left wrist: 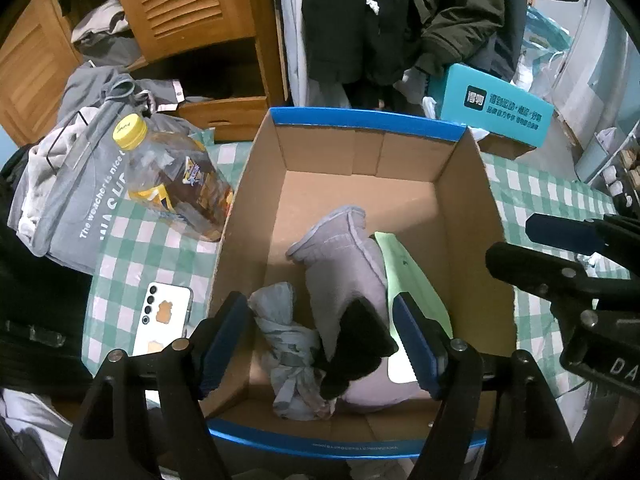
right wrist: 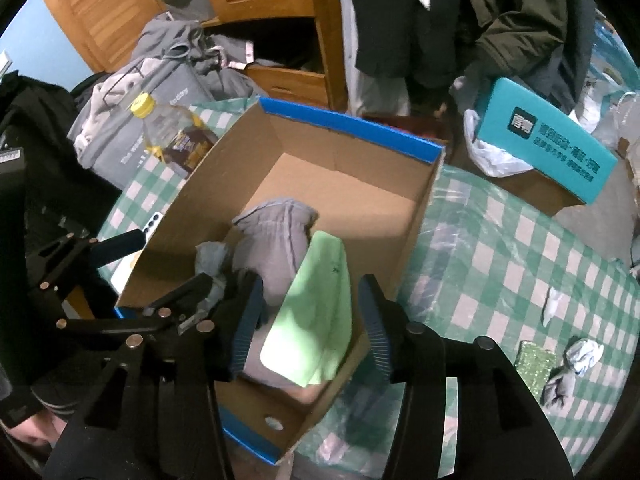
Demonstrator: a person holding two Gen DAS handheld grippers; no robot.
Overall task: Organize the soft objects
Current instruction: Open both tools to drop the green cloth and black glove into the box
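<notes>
Both claws [left wrist: 320, 336] [right wrist: 308, 328] (parted, empty) hover over clothes [left wrist: 344, 264] in the box [left wrist: 460, 208].

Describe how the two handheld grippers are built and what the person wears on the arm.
Both the left gripper and the right gripper have black angular frames joined by round silver rivets, each ending in two flat fingers with ridged dark-blue pads. White letters mark the right gripper's body in the left wrist view. A dark sleeve with a ribbed cuff shows.

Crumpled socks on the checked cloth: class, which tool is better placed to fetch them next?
Probably the right tool: open, nothing gripped, and the crumpled socks lie on its side. The left tool hangs over the cardboard box.
</notes>
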